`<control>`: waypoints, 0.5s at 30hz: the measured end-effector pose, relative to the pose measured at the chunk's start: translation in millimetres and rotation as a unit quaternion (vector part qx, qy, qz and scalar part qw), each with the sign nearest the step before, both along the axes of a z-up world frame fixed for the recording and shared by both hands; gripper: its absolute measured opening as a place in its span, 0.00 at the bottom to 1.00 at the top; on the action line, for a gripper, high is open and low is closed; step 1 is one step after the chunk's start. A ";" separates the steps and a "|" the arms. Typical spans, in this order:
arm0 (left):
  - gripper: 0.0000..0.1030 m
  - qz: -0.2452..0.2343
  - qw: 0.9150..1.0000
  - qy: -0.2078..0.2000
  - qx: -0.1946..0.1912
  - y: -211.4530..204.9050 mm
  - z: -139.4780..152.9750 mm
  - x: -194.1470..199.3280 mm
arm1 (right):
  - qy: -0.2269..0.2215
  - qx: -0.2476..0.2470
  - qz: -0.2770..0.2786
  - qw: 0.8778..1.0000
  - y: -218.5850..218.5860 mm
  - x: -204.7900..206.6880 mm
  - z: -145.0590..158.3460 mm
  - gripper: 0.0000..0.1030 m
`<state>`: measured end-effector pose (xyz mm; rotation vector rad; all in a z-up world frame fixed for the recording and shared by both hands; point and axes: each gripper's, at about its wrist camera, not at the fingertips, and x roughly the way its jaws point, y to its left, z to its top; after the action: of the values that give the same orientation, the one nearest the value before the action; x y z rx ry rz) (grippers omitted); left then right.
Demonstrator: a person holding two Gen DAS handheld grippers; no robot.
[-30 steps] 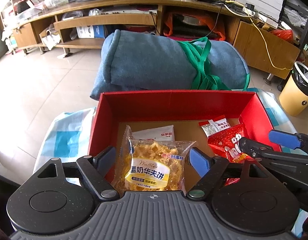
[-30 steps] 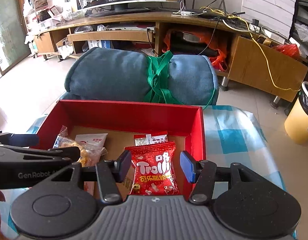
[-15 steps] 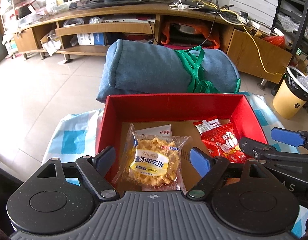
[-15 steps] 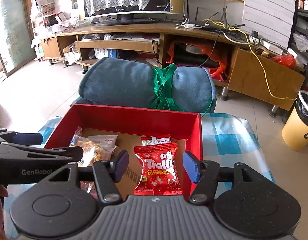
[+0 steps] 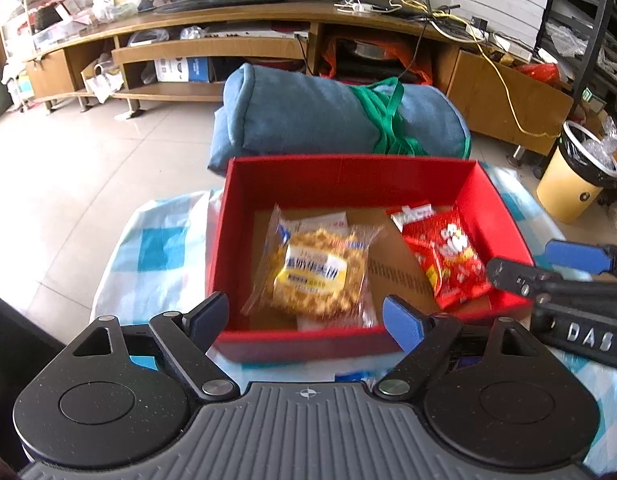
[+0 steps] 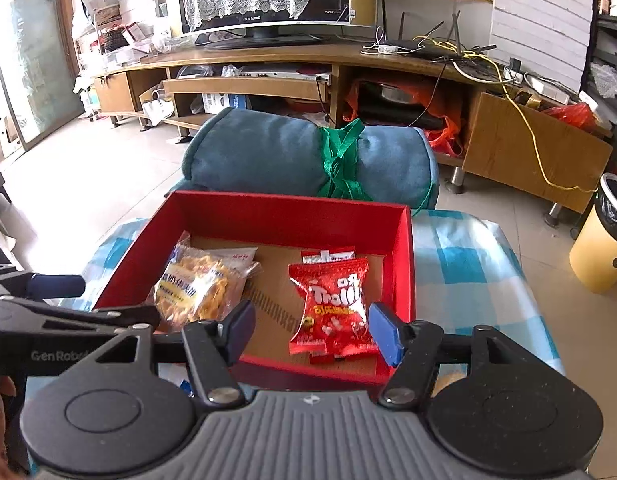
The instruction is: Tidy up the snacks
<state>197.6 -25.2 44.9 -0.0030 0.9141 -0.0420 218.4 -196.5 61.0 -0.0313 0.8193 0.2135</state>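
Note:
A red box (image 5: 348, 168) (image 6: 288, 216) stands on a blue-checked cloth. In its left half lies a clear waffle pack (image 5: 316, 272) (image 6: 196, 292), on top of a white sachet (image 5: 324, 220). A red Trolli bag (image 5: 448, 260) (image 6: 336, 300) lies in the right half, over a small red-and-white sachet (image 6: 328, 255). My left gripper (image 5: 304, 312) hovers open at the box's near wall, holding nothing. My right gripper (image 6: 311, 320) hangs above the near wall by the Trolli bag; its jaws are opening and its pads touch nothing. Each gripper shows at the edge of the other's view.
Just beyond the box lies a rolled blue cushion (image 5: 328, 120) (image 6: 288, 156) tied with a green strap. The checked cloth (image 5: 156, 240) (image 6: 460, 272) spreads on both sides. A yellow bin (image 6: 604, 240) stands on the floor at right, and a long wooden TV cabinet (image 6: 268, 60) runs behind.
Both grippers have drawn back and slightly up from the box. The waffle pack and Trolli bag now lie beyond the fingertips. The right jaws have widened.

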 end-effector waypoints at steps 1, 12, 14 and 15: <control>0.86 -0.001 1.000 0.002 0.000 1.7 -0.6 -3.1 | 0.002 0.000 0.002 1.000 0.6 -2.3 -0.4 0.57; 0.87 -0.071 0.996 0.049 -0.015 7.9 -25.4 -39.3 | 0.023 0.008 0.023 0.999 4.8 -34.1 -4.3 0.58; 0.87 -0.093 0.994 0.062 -0.016 7.3 -34.1 -43.1 | 0.027 0.011 0.028 0.999 6.0 -41.7 -4.9 0.59; 0.87 -0.102 0.992 0.069 -0.015 7.2 -39.3 -42.9 | 0.030 0.010 0.030 0.999 7.2 -44.5 -6.1 0.61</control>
<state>154.8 -18.0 5.7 0.0598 1.0493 -0.2479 173.9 -189.3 54.9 -0.0306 0.8761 0.2813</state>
